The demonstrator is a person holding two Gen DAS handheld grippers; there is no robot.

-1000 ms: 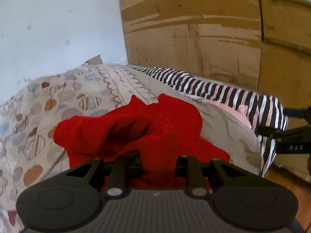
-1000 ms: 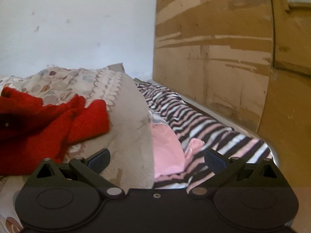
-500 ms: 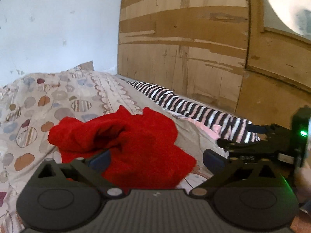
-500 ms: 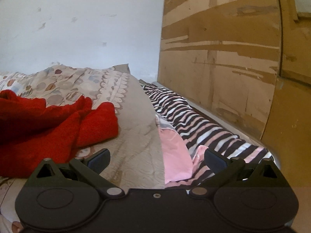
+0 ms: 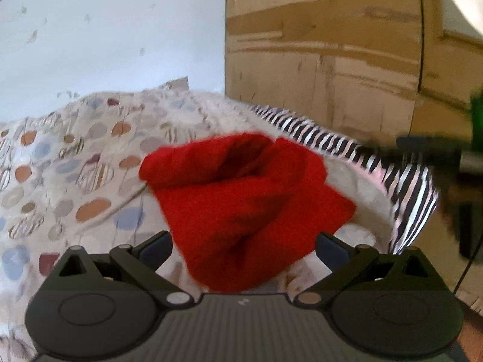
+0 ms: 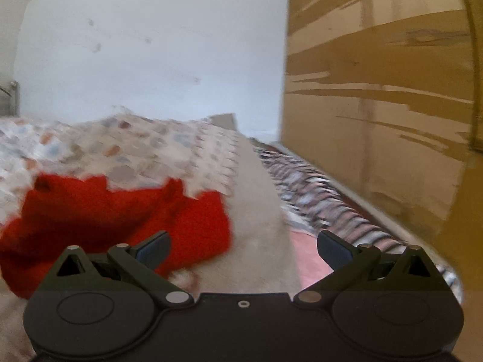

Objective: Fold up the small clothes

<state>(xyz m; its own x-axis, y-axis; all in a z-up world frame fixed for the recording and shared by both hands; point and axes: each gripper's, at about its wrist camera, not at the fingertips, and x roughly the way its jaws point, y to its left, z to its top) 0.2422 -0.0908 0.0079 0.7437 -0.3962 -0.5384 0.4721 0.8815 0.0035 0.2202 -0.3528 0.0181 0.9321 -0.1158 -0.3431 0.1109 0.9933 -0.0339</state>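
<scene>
A crumpled red garment [image 5: 241, 199] lies on the patterned bedspread [image 5: 60, 163]. My left gripper [image 5: 244, 249] is open and wide; the garment's near edge lies between the fingers, untouched by the pads. In the right wrist view the same red garment [image 6: 114, 223] sits at the lower left. My right gripper [image 6: 243, 247] is open over bare beige cover, its left finger in front of the garment's edge. The right gripper also shows as a dark blur [image 5: 434, 157] at the far right of the left wrist view.
A black-and-white striped cloth [image 5: 392, 175] and a pink cloth [image 6: 311, 256] lie along the bed's right side. A brown wooden wardrobe [image 6: 377, 105] stands close on the right. A white wall [image 6: 151, 45] is behind the bed.
My left gripper has let go of the red garment and opened wide, pulling back from it. The right gripper has risen and swung left, so more of the garment shows.
</scene>
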